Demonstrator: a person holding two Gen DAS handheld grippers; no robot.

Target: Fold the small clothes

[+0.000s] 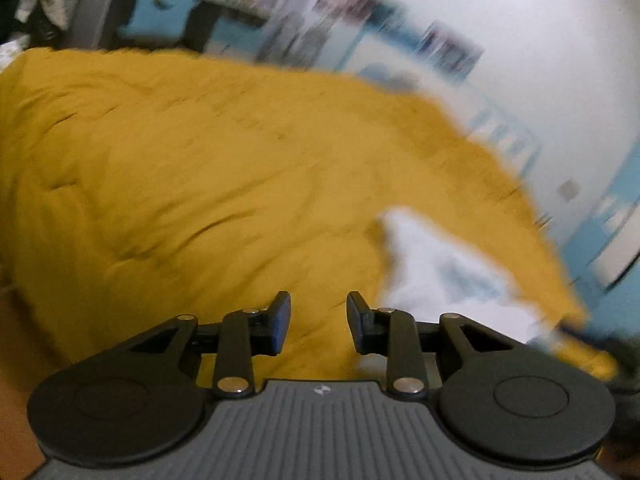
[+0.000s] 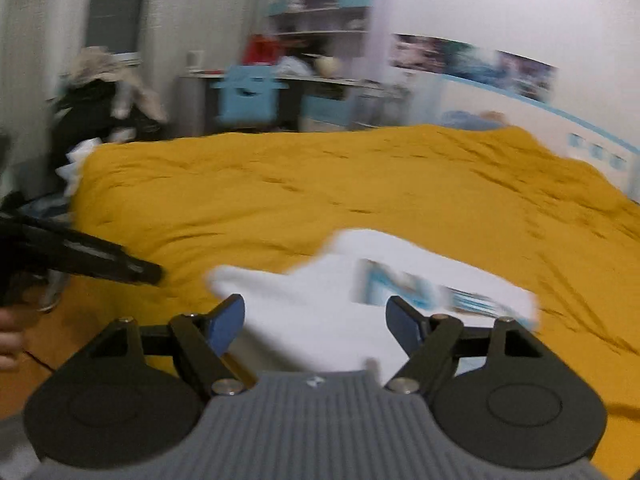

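A small white garment with a blue print lies flat on the mustard-yellow bedspread. My right gripper is open and empty, just above its near part, the cloth showing between the fingers. In the left wrist view the same white garment lies right of my left gripper, which is open and empty over the yellow bedspread. The left gripper's black body also shows at the left of the right wrist view. Both views are blurred.
A grey desk with a blue chair stands beyond the bed. A pile of dark and beige clothes lies at the far left. A white and blue wall with pictures runs along the bed's right side.
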